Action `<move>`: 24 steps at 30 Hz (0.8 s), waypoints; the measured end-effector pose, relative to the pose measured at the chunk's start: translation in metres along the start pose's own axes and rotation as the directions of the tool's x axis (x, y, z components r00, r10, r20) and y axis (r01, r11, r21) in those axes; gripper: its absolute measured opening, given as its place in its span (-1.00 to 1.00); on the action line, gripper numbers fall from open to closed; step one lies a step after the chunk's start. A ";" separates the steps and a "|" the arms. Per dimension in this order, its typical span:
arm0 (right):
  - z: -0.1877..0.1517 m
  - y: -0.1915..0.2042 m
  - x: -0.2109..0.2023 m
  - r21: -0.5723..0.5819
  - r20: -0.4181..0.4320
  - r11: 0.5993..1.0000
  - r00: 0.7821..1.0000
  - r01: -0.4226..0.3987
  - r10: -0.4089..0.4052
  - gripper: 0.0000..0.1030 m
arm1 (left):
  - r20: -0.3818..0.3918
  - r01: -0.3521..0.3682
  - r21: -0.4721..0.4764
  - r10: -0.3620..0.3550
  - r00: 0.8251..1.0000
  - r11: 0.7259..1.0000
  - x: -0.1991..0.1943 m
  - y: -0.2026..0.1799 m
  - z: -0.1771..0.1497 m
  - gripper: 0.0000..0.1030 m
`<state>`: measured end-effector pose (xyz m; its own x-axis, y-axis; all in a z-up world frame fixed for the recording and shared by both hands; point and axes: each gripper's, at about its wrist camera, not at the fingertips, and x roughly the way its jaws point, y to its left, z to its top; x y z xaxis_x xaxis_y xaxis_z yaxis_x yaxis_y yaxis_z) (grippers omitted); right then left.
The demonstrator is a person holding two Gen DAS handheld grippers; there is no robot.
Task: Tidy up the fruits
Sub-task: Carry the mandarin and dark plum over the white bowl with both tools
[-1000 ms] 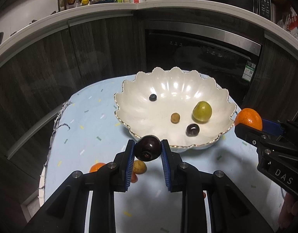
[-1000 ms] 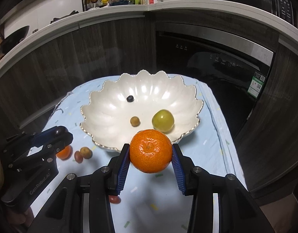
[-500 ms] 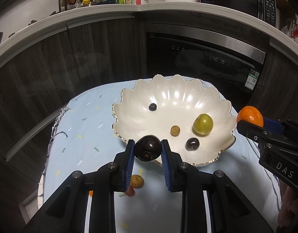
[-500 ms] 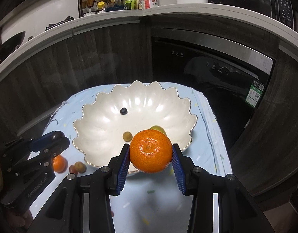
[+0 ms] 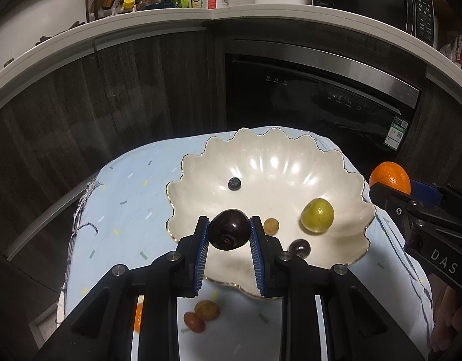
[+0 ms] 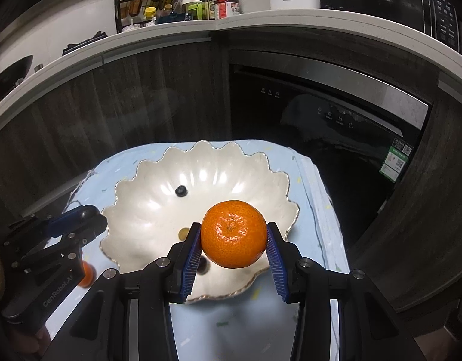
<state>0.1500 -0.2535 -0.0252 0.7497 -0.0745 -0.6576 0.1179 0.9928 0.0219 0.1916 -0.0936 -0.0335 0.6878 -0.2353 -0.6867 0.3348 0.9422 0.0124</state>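
Left gripper (image 5: pixel 229 234) clamps a dark plum (image 5: pixel 228 233), held above the near rim of the scalloped white bowl (image 5: pixel 336 162). Right gripper (image 6: pixel 233 240) clamps a mandarin (image 6: pixel 233 234) over the same bowl's near right part. Inside the bowl: blueberry (image 5: pixel 234 183), green grape (image 5: pixel 317 215), small brown fruit (image 5: pixel 271 226), dark grape (image 5: pixel 299 247).

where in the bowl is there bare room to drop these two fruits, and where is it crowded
The white bowl is bare across its far fluted wall and along its left side, past the lone blueberry. The near right part is crowded: green fruit, small brown fruit and dark fruit sit together. On the blue cloth, left of the bowl is free.
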 end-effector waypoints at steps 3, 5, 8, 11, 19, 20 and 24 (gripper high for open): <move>0.005 -0.003 0.005 0.004 0.003 1.000 1.000 0.004 -0.004 -0.16 | -0.002 -0.001 0.000 0.001 1.000 1.000 0.005 -0.001 0.003 -0.47; 0.008 -0.005 0.009 0.007 0.004 1.000 1.000 0.004 -0.005 -0.16 | -0.001 -0.004 0.001 0.004 1.000 1.000 0.007 -0.001 0.005 -0.47; 0.012 -0.008 0.015 0.010 0.004 1.000 1.000 0.008 -0.008 -0.16 | -0.002 -0.009 0.002 0.009 1.000 1.000 0.014 0.000 0.011 -0.47; 0.017 -0.011 0.021 0.013 0.005 1.000 1.000 0.011 -0.011 -0.16 | -0.006 -0.013 0.000 0.013 1.000 1.000 0.021 0.001 0.016 -0.47; 0.025 -0.018 0.039 0.027 -0.013 1.000 1.000 0.016 -0.015 -0.16 | -0.016 -0.018 -0.001 0.018 1.000 1.000 0.040 0.000 0.025 -0.47; 0.026 -0.019 0.042 0.030 -0.017 0.999 1.000 0.016 -0.016 -0.16 | -0.018 -0.018 0.000 0.018 1.000 1.000 0.043 0.000 0.026 -0.47; 0.030 -0.022 0.052 0.036 -0.029 0.999 0.999 0.020 -0.019 -0.16 | -0.028 -0.020 0.002 0.020 0.999 1.000 0.053 0.000 0.029 -0.47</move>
<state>0.2057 -0.2823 -0.0377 0.7284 -0.0908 -0.6791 0.1564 0.9871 0.0357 0.2465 -0.1127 -0.0485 0.6765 -0.2094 -0.7061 0.3217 0.9464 0.0276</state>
